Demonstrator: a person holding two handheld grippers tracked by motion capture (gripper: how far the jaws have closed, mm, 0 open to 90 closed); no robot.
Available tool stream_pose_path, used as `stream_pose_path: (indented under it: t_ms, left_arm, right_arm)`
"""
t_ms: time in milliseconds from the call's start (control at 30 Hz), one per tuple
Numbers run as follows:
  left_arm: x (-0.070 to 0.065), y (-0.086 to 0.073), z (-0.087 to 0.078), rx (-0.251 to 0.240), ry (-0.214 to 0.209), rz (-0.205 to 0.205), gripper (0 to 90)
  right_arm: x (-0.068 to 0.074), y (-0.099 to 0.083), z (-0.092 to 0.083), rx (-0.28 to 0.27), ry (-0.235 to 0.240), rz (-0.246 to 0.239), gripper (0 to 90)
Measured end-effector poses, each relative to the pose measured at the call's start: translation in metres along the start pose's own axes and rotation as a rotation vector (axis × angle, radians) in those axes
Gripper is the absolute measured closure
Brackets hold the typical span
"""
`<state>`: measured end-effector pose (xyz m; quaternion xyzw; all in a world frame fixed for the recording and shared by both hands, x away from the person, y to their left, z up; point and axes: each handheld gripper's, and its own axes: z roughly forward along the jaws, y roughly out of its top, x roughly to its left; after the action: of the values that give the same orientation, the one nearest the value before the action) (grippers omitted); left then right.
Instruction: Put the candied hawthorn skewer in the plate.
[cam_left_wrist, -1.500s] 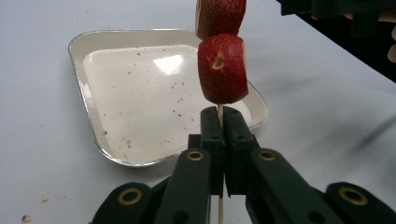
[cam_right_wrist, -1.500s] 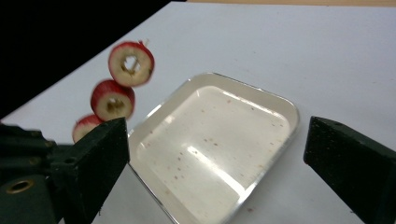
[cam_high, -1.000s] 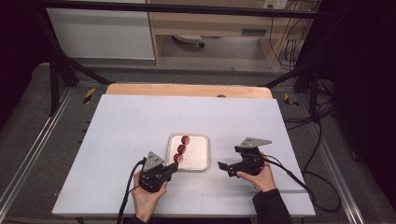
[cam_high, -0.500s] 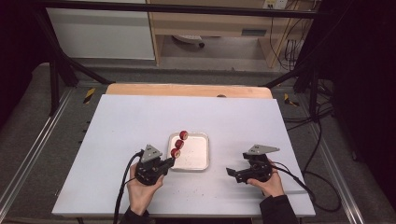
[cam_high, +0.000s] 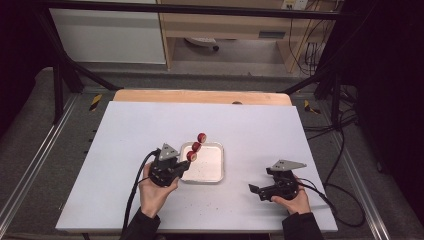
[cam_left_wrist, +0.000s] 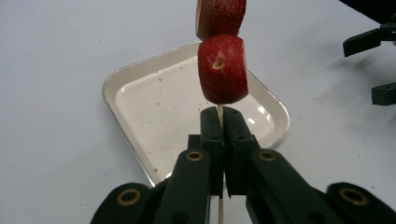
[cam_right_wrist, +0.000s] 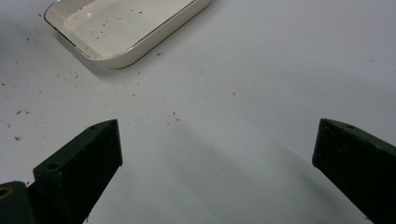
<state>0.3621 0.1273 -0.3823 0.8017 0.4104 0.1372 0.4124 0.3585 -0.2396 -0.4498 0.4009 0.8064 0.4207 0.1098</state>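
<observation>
White table (cam_high: 125, 130) bears a square white enamel tray (cam_high: 212, 172). Left gripper (cam_left_wrist: 219, 122) pinches a thin wooden skewer (cam_left_wrist: 219, 110) of three red strawberry pieces (cam_high: 195, 147), raised above the tray. Right gripper (cam_right_wrist: 217, 154) spread, empty.

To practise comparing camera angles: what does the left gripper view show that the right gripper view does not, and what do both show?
Left gripper view: the left tongs shut on a thin wooden skewer threaded with strawberry pieces, with the other tongs at the right edge.

Right gripper view: the right tongs open wide and empty above the table, and reddish crumbs scattered on it.

Both: the white tray, empty apart from specks, on the white table.
</observation>
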Motion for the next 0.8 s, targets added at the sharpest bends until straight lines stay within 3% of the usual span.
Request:
stream_pose_path:
  t_ms: [367, 800]
  left_arm:
    - [0.004, 0.011, 0.028, 0.096, 0.054, 0.02, 88.0]
    - [0.003, 0.005, 0.062, 0.201, 0.103, 0.039, 88.0]
  right_arm:
    - [0.0, -0.003, -0.002, -0.007, 0.008, -0.006, 2.1]
    - [-0.001, -0.003, -0.001, 0.0, 0.005, -0.008, 2.0]
